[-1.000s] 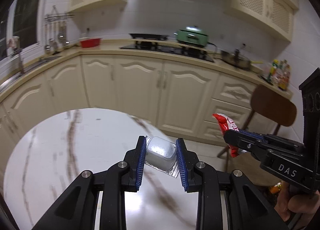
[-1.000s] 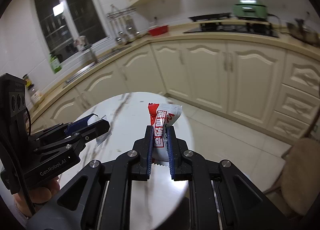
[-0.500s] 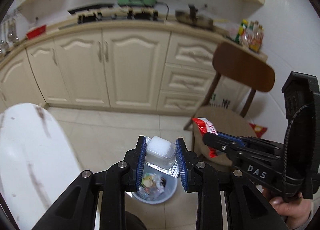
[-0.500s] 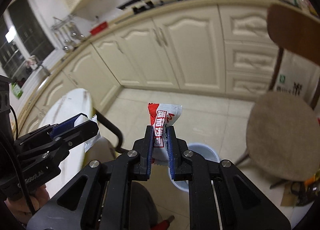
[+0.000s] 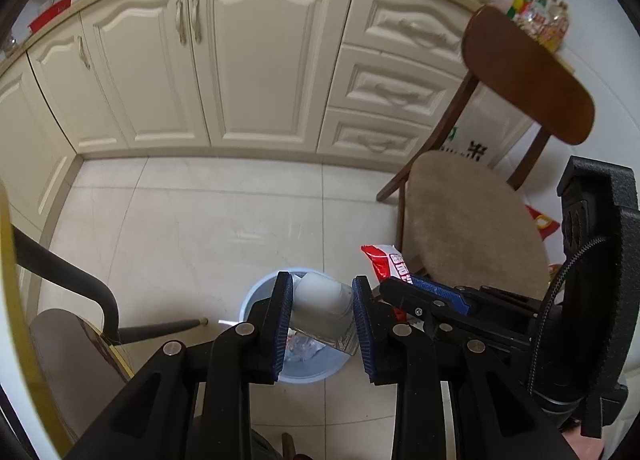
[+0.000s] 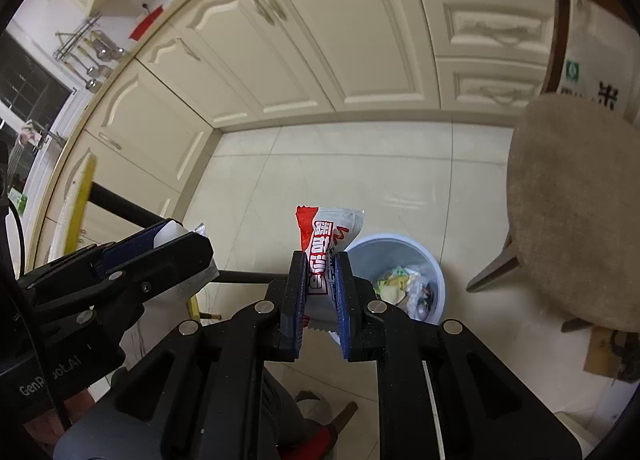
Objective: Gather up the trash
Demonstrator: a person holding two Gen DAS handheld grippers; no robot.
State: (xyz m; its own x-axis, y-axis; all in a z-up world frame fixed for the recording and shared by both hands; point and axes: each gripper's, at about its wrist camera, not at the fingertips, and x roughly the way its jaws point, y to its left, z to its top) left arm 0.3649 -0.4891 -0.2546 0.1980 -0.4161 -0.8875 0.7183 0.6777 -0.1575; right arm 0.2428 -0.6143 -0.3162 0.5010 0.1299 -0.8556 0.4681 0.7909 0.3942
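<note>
Left tongs clamp a clear plastic cup at lower centre, and right tongs, nearly closed, grip a red-and-white wrapper.

The left gripper reaches up from the bottom centre of its own view, pointing steeply downward, its blue-padded jaws clamped on a clear plastic cup. The right gripper rises likewise from the bottom centre of its view, tilted down, jaws pressed nearly together on a red and white wrapper. Each gripper shows in the other's view, the right one at lower right, the left one at lower left. Part of a hand shows at the lower right corner of the left view.
</note>
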